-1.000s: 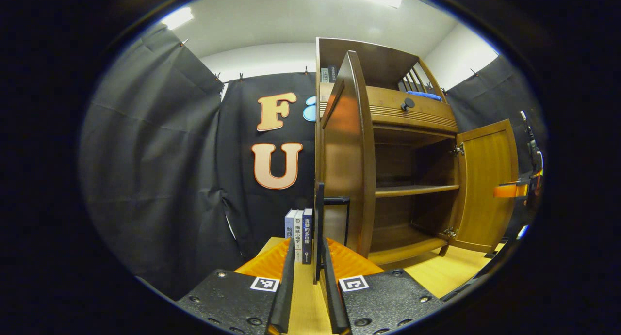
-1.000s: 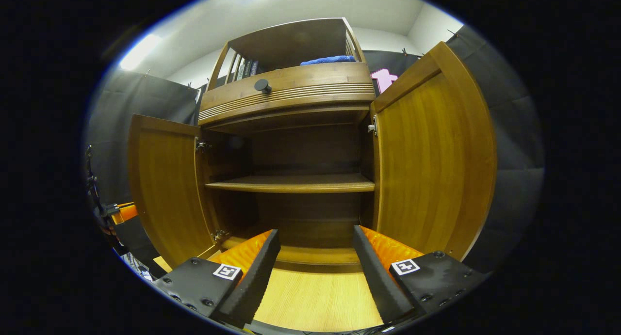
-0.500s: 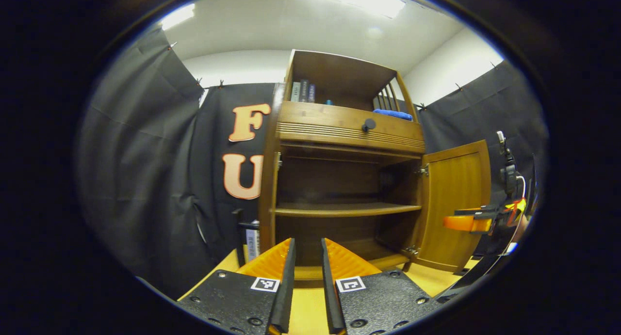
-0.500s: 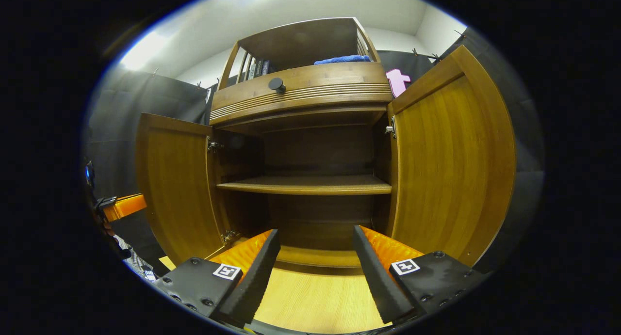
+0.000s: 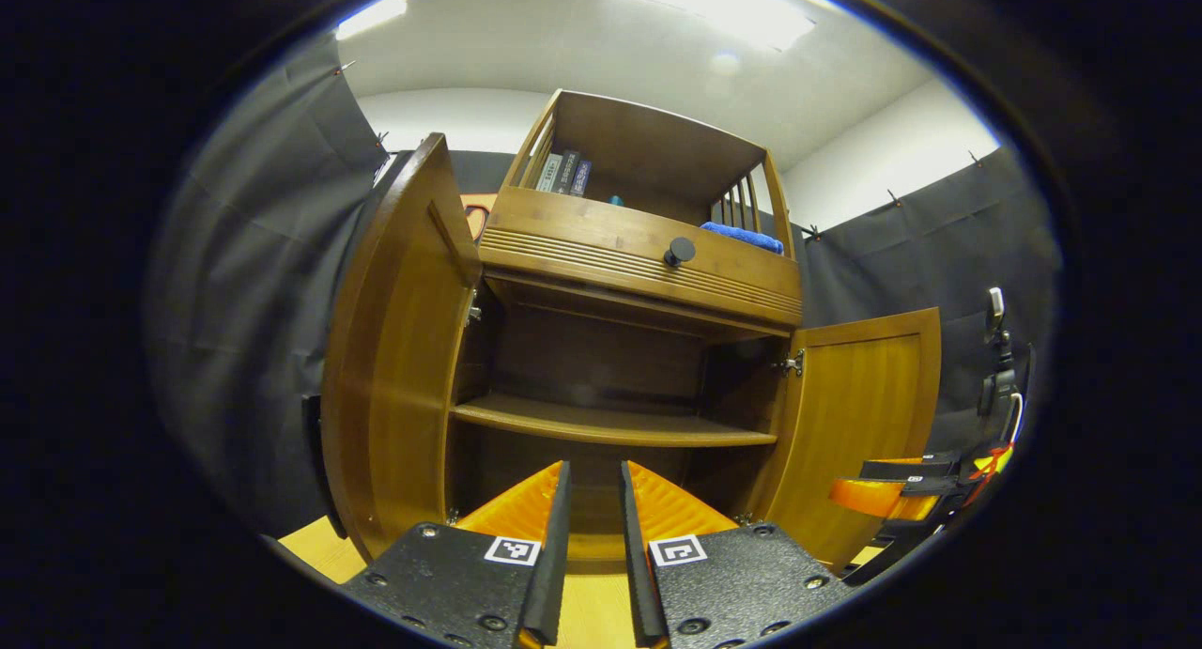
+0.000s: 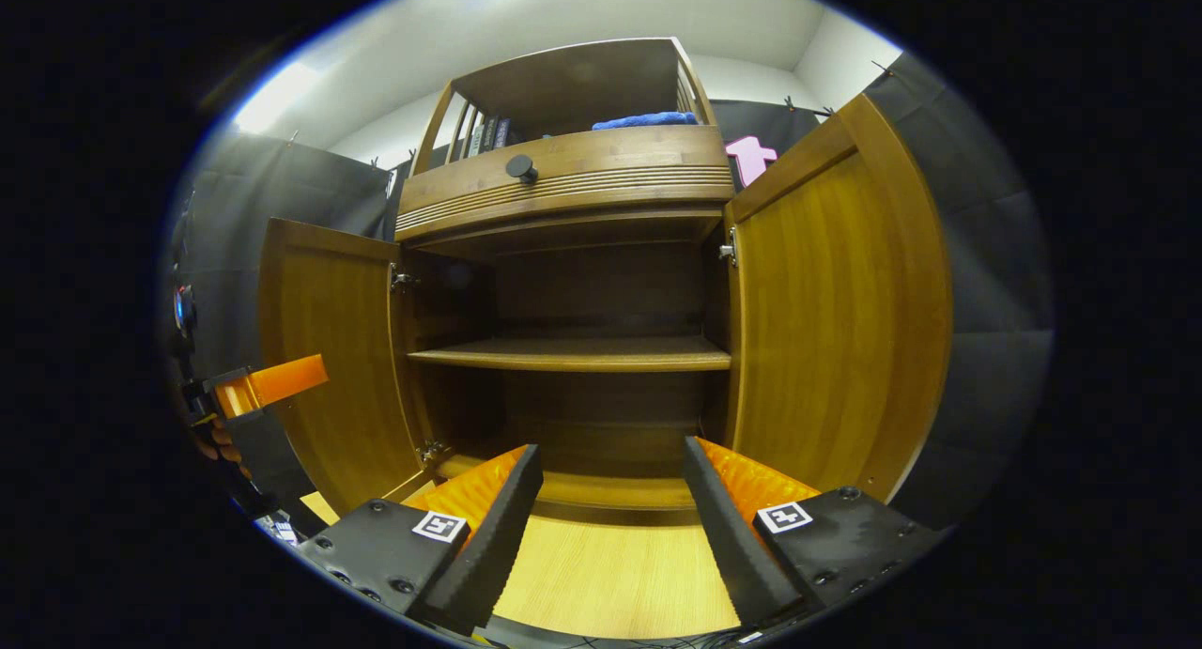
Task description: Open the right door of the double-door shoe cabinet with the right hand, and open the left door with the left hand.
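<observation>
Both doors of the brown wooden double-door shoe cabinet (image 6: 573,283) are standing wide open, so the task is looking all but finished to me; the left door (image 5: 399,348) is swinging out past square to the carcass, and the right door (image 6: 836,311) is standing out on its own side, hinges showing at the top corners. Inside, the single wooden shelf (image 6: 573,353) is lying bare, and above it the ribbed drawer front with its round black knob (image 6: 519,168) is sitting shut; a folded blue cloth (image 6: 643,120) and a row of books (image 5: 563,172) are resting in the open top bay.

The left hand-held gripper (image 5: 590,527) is hovering near the light wooden surface (image 6: 610,583), its fingers drawn almost together with only a thin gap, gripping nothing; the right hand-held gripper (image 6: 610,508) is holding its fingers well apart, also empty, pointing at the cabinet's lower bay.

What is remaining, I judge, is simply drawing both tools straight back toward the near side, keeping them off the door edges; any sideways drift risks nudging a door partly closed again.
</observation>
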Tool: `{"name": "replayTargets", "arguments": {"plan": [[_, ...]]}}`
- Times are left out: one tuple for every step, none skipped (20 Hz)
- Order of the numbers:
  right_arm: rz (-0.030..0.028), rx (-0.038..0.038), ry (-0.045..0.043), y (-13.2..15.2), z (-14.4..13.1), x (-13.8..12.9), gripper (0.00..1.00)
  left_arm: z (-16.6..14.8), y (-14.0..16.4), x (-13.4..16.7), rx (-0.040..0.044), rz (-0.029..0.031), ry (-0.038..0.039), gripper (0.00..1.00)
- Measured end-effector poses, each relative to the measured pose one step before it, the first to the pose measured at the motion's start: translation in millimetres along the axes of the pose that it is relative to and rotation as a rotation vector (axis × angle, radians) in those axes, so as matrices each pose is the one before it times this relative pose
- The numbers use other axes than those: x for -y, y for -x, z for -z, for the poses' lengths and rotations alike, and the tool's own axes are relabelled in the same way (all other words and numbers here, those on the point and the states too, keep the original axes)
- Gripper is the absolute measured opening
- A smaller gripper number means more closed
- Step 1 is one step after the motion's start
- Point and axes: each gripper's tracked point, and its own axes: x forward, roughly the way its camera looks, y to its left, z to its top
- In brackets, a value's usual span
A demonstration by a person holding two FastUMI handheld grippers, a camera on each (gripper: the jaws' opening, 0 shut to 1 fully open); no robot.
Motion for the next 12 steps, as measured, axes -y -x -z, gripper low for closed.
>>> {"name": "replayTargets", "arguments": {"plan": [[0.00681,-0.00034,-0.00261,0.75,-0.28,2.14,0.89,1.28,-0.22,-2.02,-0.00173,-0.01246,-0.00175,0.29],[0.00442,-0.00189,-0.00440,1.61,1.06,1.43,0.89,1.99,-1.06,-0.70,-0.00341,-0.00813,0.00170,0.29],[0.00228,-0.00139,-0.00517,0.31,0.33,0.82,0.89,0.67,-0.81,-1.75,-0.00284,-0.01011,0.00244,0.24],[0.00050,-0.00089,-0.00467,-0.25,0.66,-0.28,0.89,2.21,-0.86,1.67,0.00037,-0.00256,0.00657,0.29],[-0.00100,-0.00101,-0.00206,-0.82,0.60,-0.85,0.89,0.17,-1.46,1.94,0.00240,-0.00383,0.00540,0.38],[-0.00107,-0.00082,0.00111,-0.14,-0.08,-1.08,0.89,0.35,-1.18,-4.35,0.00380,-0.00881,-0.00258,0.46],[-0.00145,-0.00027,0.00131,-0.78,0.12,-0.59,0.89,0.64,-0.37,-1.98,0.00161,-0.00016,-0.01289,0.54],[-0.00298,-0.00025,0.00084,-0.75,0.10,-1.63,0.89,3.28,0.37,-0.91,-0.00573,-0.00589,-0.02018,0.62],[-0.00356,-0.00043,0.00033,-1.21,0.30,-1.32,0.89,3.45,0.00,-3.85,-0.00904,-0.01420,-0.01960,0.71],[-0.00472,-0.00143,0.00032,-1.20,0.28,-2.24,0.89,2.64,0.20,-1.46,-0.00742,-0.00898,-0.00992,0.79],[-0.00469,-0.00103,0.00104,-1.74,0.85,-1.77,0.89,3.18,0.33,-0.23,-0.00688,-0.00320,-0.00390,0.87],[-0.00419,-0.00056,0.00166,-0.23,-0.07,-2.41,1.00,1.83,0.71,-0.72,-0.00445,-0.00360,0.00413,0.87]]}}
